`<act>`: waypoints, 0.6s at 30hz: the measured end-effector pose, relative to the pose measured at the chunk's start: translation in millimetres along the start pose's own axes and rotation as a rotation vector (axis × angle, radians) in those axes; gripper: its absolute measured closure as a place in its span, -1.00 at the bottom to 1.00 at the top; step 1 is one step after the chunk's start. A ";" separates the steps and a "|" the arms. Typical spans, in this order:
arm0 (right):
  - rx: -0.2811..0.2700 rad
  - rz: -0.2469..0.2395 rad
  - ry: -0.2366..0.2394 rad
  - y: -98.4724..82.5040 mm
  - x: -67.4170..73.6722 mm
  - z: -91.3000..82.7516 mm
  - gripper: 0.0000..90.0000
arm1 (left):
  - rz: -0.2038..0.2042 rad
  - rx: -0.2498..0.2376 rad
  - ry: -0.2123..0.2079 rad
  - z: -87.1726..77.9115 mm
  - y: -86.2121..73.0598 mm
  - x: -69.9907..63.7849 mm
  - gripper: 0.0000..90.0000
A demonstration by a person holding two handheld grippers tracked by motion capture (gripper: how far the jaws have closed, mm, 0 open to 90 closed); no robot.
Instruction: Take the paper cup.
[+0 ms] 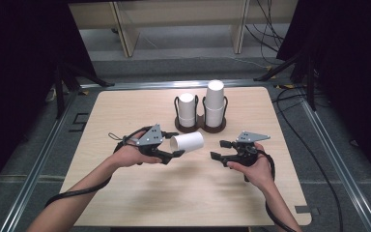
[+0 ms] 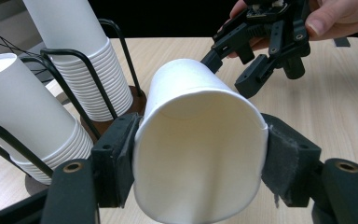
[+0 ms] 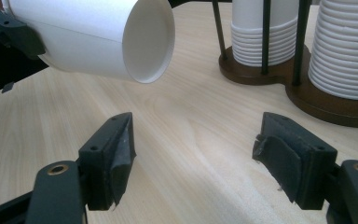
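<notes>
A single white paper cup (image 1: 188, 141) lies on its side just above the table, and my left gripper (image 1: 178, 144) is shut on it near the rim. In the left gripper view the pads (image 2: 121, 158) press both sides of the cup (image 2: 200, 140), whose open mouth faces the camera. My right gripper (image 1: 218, 149) hovers a short way to the cup's right, open with nothing between its jaws. In the right gripper view its jaws (image 3: 196, 158) stand apart over bare wood, with the cup's (image 3: 98, 37) base end at upper left.
A dark brown two-post cup holder (image 1: 200, 127) with black wire loops stands behind the grippers. It holds a shorter stack of white cups (image 1: 186, 107) and a taller stack (image 1: 214, 102). The light wooden table (image 1: 183, 193) has rounded corners.
</notes>
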State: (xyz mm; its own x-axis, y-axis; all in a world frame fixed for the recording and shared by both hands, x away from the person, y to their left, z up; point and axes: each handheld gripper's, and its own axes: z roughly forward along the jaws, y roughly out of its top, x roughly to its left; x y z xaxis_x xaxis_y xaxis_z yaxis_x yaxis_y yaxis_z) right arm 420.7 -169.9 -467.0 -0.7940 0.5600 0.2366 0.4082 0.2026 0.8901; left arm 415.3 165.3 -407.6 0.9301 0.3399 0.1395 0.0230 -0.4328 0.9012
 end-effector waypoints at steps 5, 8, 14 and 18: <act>-0.004 -0.003 0.037 -0.8 1.9 1.1 -0.38 | 0.010 0.022 -0.022 -1.2 1.5 0.9 -0.25; 0.014 0.000 0.031 -1.5 3.7 -0.7 -0.38 | 0.013 0.034 -0.032 -2.2 1.9 2.9 -0.25; 0.025 -0.023 0.027 -1.8 5.9 -2.1 -0.38 | 0.026 0.054 -0.051 -6.5 6.8 5.0 -0.24; 0.019 -0.027 0.035 -1.2 6.7 -2.8 -0.38 | 0.040 0.073 -0.073 -9.3 10.2 4.7 -0.24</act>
State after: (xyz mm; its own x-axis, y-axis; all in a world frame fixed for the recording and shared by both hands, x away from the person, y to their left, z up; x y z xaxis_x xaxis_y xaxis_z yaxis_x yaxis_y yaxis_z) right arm 413.6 -168.6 -465.4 -0.8200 0.5257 0.2264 0.3947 0.2327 0.8889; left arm 416.5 170.3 -394.0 0.9549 0.2609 0.1418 0.0100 -0.5056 0.8627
